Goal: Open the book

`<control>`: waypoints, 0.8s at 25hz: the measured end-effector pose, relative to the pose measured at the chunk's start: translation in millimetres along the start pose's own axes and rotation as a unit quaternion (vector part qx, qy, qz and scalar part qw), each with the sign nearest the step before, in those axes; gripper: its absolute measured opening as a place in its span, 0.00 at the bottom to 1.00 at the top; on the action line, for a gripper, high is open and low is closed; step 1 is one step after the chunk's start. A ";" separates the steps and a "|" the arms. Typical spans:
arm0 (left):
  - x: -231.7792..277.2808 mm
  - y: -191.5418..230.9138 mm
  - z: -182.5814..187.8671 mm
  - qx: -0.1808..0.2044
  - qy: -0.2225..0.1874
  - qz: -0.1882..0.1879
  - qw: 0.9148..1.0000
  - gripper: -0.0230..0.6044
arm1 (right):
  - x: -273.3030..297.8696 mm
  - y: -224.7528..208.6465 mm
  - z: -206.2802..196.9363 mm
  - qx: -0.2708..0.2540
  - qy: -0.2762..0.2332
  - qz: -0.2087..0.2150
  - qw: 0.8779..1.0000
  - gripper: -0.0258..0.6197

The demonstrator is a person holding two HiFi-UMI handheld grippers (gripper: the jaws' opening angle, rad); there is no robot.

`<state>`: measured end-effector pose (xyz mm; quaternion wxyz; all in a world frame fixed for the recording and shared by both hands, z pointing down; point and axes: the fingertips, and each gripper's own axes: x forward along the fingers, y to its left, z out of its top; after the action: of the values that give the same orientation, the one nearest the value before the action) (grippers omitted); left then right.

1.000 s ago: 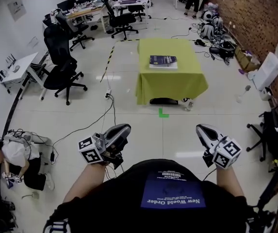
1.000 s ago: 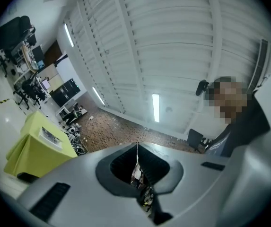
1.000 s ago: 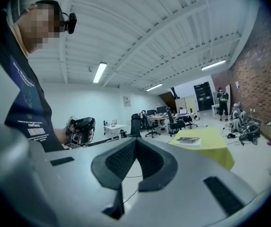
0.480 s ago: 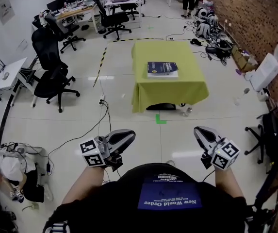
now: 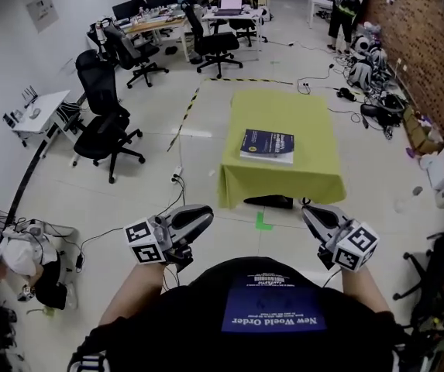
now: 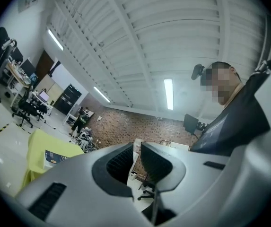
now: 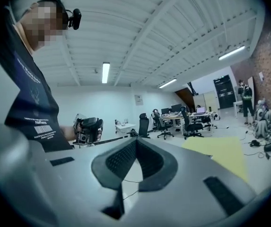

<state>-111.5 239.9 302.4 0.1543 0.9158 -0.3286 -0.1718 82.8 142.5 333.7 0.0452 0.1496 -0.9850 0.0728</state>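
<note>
A dark blue book (image 5: 268, 146) lies closed on the yellow-green cloth of a small table (image 5: 283, 178), some way ahead of me on the floor. It also shows far off in the left gripper view as a book (image 6: 55, 157) on the table (image 6: 37, 144). My left gripper (image 5: 204, 212) is held at waist height, well short of the table. Its jaws have just been opening and stand a narrow slit apart (image 6: 136, 145), with nothing between them. My right gripper (image 5: 308, 208) is at the same height, its tips touching (image 7: 136, 141) and empty.
Black office chairs (image 5: 105, 126) and desks stand to the left and behind the table. A person crouches on the floor at the left (image 5: 22, 263). Cables run across the floor (image 5: 140, 208). Bags lie by the brick wall (image 5: 376, 91). A green tape mark (image 5: 263, 223) lies before the table.
The table and book have come closer and lower in the head view as I walk toward them. Both grippers keep their place in front of my body.
</note>
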 end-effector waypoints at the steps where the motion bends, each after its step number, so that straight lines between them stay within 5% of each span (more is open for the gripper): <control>1: 11.6 7.1 0.6 -0.001 0.000 0.005 1.000 0.10 | 4.1 -14.6 3.6 0.000 -0.002 0.009 1.000 0.02; 6: 46.1 39.9 -5.1 -0.013 0.018 0.016 1.000 0.14 | 27.2 -62.9 6.4 0.009 0.000 0.027 1.000 0.02; 12: 54.5 109.4 3.4 -0.029 0.006 0.008 1.000 0.14 | 67.6 -109.9 6.0 0.013 0.006 0.001 1.000 0.02; 16: 59.3 165.7 34.1 -0.007 0.014 -0.016 1.000 0.14 | 108.4 -131.9 31.6 0.002 0.001 -0.037 0.999 0.02; 20: 55.1 222.1 60.4 0.037 0.066 -0.040 0.996 0.14 | 152.8 -145.4 41.4 -0.001 0.002 -0.070 0.998 0.02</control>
<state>-218.6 30.0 324.6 0.1348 0.9426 -0.2870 -0.1048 -21.5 -45.4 328.8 0.0520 0.2181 -0.9721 0.0691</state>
